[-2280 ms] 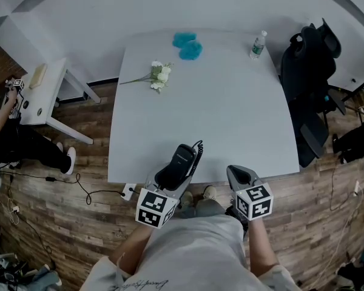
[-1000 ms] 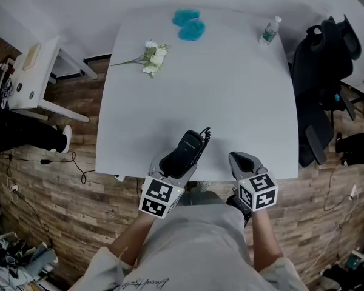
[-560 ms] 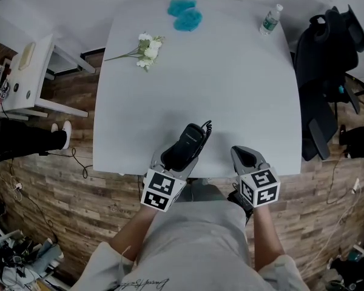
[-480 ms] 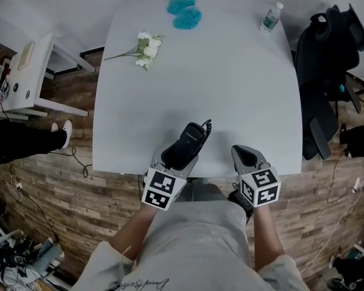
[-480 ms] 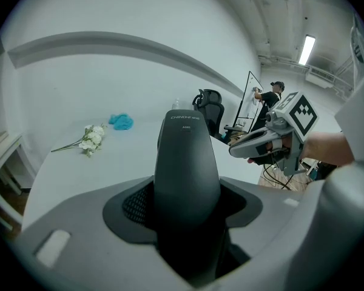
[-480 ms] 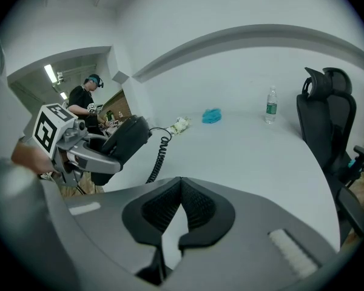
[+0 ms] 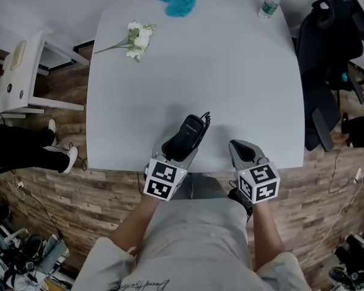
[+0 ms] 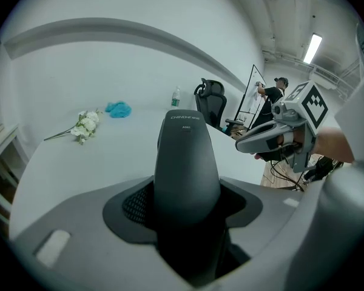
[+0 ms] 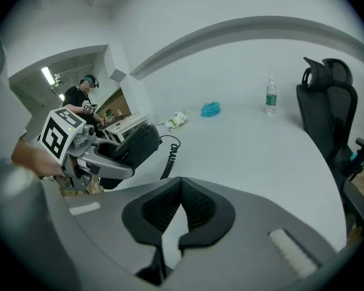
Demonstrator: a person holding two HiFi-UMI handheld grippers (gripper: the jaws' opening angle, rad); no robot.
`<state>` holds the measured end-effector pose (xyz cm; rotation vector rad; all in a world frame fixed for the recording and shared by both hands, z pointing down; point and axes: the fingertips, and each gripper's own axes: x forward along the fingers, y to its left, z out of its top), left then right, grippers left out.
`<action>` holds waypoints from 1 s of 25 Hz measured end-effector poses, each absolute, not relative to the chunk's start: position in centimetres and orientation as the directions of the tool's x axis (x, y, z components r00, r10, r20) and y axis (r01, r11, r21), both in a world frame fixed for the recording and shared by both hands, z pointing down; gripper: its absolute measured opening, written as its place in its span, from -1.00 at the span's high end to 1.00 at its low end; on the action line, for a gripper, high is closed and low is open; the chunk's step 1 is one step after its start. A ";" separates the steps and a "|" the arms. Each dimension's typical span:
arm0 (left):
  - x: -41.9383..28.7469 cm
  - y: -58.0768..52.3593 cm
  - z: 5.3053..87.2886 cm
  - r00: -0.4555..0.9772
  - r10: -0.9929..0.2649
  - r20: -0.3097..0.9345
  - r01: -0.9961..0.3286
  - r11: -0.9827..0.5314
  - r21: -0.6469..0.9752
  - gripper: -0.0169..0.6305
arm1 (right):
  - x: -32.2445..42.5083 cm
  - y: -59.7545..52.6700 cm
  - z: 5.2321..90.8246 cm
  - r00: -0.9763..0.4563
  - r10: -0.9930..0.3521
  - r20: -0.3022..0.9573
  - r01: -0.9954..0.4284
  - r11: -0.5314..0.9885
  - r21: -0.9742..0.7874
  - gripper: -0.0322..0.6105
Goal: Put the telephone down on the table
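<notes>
left gripper (image 7: 173, 155) jaws pinch telephone (image 7: 188, 134) near tabletop (image 7: 230, 71) 6 o'clock edge (right gripper (image 7: 243, 151) jaws pressed together, empty); released here it cld slide off.

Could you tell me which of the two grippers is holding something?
The left gripper: its jaws clamp the black telephone, while the right gripper has its jaws shut on nothing.

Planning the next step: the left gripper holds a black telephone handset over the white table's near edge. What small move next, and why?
Probably lower the left gripper until the black telephone handset rests on the white table. Its jaws clamp the handset above the tabletop, with the coiled cord hanging.
</notes>
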<state>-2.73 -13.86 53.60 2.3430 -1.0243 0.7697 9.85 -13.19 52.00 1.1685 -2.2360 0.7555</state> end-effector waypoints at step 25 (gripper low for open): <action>-3.3 -16.8 61.6 0.472 -0.478 0.741 -0.811 -0.564 0.152 0.04 | 11.4 -12.3 54.5 -0.513 -0.509 0.691 -0.835 0.483 -0.264 0.88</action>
